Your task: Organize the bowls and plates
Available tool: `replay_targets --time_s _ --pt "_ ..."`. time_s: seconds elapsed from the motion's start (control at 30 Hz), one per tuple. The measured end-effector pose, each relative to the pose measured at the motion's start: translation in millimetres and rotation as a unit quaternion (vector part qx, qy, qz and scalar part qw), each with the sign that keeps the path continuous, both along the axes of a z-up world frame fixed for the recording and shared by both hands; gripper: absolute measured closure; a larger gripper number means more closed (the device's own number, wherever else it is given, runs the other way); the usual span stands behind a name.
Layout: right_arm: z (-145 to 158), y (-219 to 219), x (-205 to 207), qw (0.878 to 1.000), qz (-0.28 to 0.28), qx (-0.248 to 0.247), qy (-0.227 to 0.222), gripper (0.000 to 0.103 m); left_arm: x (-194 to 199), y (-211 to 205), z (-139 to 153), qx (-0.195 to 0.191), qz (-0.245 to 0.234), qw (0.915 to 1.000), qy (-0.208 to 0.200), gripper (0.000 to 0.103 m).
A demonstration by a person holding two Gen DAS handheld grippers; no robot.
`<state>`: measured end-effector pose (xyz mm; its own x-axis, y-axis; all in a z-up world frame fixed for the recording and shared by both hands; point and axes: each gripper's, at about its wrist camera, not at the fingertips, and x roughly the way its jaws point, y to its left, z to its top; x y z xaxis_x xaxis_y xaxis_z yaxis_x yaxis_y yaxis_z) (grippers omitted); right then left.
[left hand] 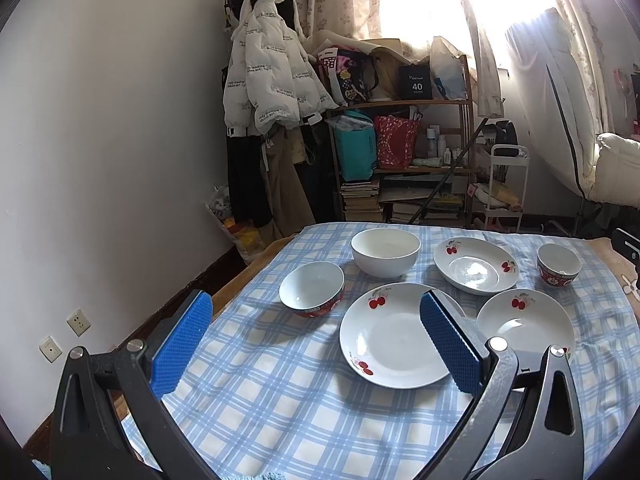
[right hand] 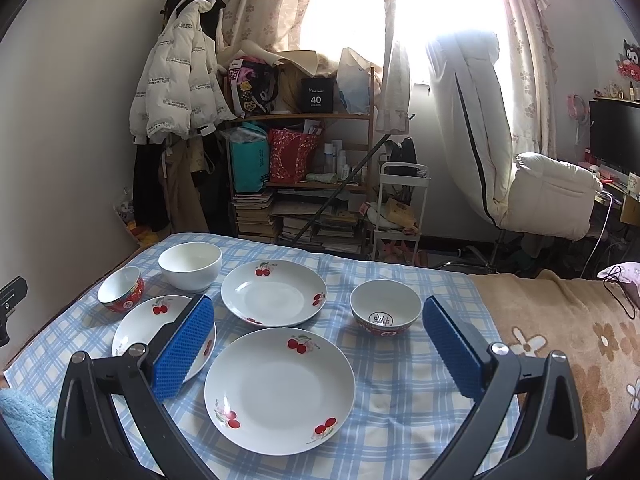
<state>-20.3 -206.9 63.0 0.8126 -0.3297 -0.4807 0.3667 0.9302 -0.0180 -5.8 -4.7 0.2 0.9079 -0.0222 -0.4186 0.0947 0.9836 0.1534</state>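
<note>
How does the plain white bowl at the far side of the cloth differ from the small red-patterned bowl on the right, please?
The plain white bowl is larger and deeper than the red-patterned bowl. The plain white bowl is white outside with no decoration, while the red-patterned bowl has a red patterned outside and a mark at the bottom inside. The plain white bowl stands far left; the red-patterned bowl stands alone on the right. Both are upright, empty and white inside.

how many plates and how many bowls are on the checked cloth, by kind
White cherry-print plates: 3
Red-patterned bowls with white insides: 2
Plain white bowl: 1
Total: 6
</note>
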Motion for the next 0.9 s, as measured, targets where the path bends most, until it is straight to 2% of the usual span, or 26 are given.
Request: replay_targets --time_s 0.9 --pt "-0.8 -4.5 0.9 1.000 -0.001 0.002 0.002 0.000 0.1 1.7 0.4 0.005 0.001 1.0000 -0.001 0.001"
